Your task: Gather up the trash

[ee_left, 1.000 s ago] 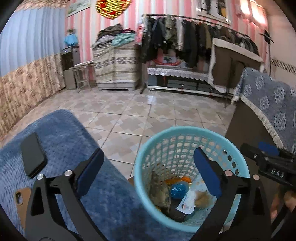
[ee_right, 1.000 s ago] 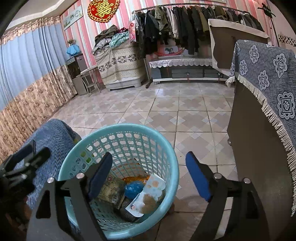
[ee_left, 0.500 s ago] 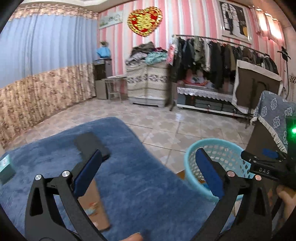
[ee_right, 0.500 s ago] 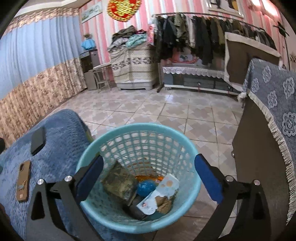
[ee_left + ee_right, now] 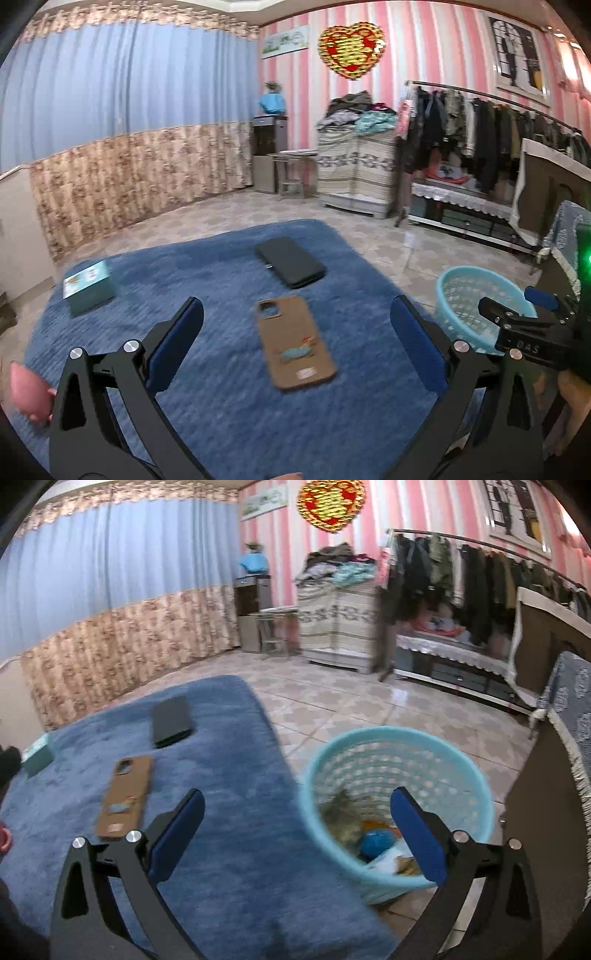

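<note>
1. Trash lies in the bottom of the turquoise basket, which stands on the tiled floor just beside the blue blanket.
2. Right gripper: its jaws have just been opening; they stand wide apart with nothing between them.
3. Left gripper: spread wide, empty, above the blanket.
4. On the blanket lie a brown phone case, a black phone and a small teal box, each apart from the others.
</note>
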A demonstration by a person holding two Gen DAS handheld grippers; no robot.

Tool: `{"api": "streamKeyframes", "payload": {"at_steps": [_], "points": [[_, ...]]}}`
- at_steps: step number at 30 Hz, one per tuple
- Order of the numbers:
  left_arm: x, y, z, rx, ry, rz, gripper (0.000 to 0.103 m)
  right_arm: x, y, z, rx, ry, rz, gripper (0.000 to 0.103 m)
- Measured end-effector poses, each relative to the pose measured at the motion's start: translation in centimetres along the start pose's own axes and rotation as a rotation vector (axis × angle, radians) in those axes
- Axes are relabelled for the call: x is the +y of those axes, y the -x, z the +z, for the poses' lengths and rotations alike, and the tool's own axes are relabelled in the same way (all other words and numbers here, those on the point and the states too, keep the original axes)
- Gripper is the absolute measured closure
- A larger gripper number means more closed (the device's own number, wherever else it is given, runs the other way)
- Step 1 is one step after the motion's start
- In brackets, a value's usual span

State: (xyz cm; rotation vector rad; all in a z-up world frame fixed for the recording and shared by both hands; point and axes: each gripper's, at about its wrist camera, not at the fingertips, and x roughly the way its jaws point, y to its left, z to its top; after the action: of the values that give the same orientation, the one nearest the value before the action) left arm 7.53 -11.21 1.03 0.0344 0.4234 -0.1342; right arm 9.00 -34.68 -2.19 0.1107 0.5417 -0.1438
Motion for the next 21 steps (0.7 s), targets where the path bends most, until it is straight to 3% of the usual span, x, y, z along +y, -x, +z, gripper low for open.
{"api": "streamKeyframes", "payload": {"at_steps": [8, 13, 21], "points": [[2.9, 2.6, -2.2, -0.014, 0.045, 0.063, 0.005, 4.6, 4.0, -2.4, -0.074, 0.119, 0.044, 0.005], [2.7, 3.0, -3.5, -0.002, 0.052, 0.064, 0.005, 5.4, 5.7, -3.5, -0.099, 0.139, 0.088, 0.005], [2.5, 3.9, -4.2, -0.046, 0.031, 0.088, 0.005, 5.0, 6.0, -3.5, -0.112, 0.138, 0.096, 0.005]]}}
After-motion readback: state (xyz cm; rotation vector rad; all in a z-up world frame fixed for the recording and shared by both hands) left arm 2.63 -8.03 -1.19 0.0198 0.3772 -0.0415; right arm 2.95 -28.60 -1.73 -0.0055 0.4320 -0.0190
